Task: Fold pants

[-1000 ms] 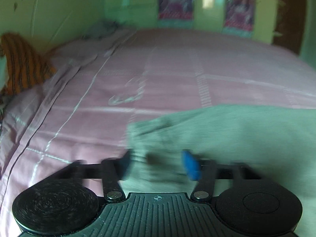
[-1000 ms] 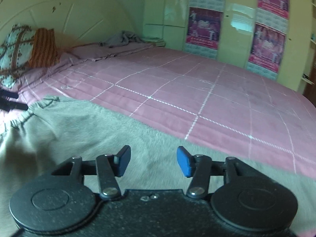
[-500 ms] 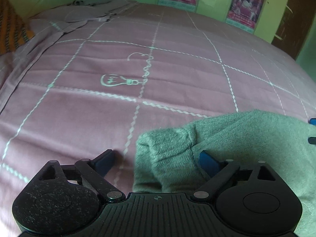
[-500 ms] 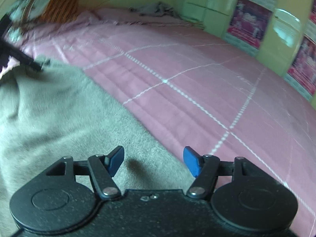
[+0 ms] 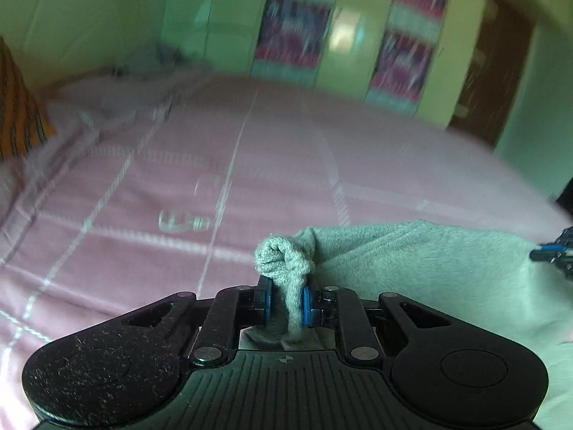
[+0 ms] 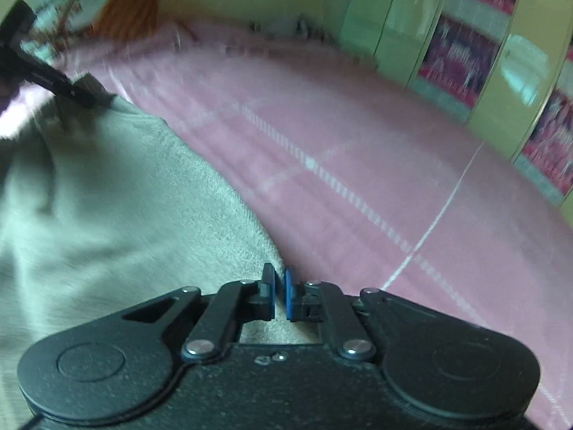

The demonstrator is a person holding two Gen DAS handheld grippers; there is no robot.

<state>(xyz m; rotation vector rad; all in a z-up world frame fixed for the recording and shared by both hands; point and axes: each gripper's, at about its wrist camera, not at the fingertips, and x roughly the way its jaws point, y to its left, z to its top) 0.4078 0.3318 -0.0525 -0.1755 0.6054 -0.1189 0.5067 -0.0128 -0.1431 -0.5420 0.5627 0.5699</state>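
Grey pants (image 5: 422, 261) lie on the pink bedsheet (image 5: 250, 165), near the front edge of both views. In the left wrist view one corner is bunched into a knot-like wad that sticks up just past the fingertips of the left gripper (image 5: 285, 302). A strip of that fabric runs down betw. the two blue pads; jaws drawn in tight, pinching it. The rest of the cloth spreads off to the right, where the other tool's blue-tipped nose shows at the frame edge, touching or just over the fabric, can't tell which.

In the right wrist view the pants (image 6: 107, 197) fill the lower left, their edge running diagonally down to the right gripper (image 6: 280, 295). Its pads are pressed nearly together w/ only a slit betw. them, right at the hem. Grey cloth shows under and behind the pads, and the hem edge meets the slit, so it looks nipped on the edge. At far upper left the left gripper (image 6: 61, 86) shows as a dark arm sitting on the far corner of the cloth.

The sheet has white grid lines and a light-bulb doodle (image 5: 182, 220). An orange striped pillow (image 6: 132, 3) sits at the head end. The green wardrobe (image 5: 358, 28) carries pink-purple posters (image 6: 462, 39); any writing is too blurred to read.
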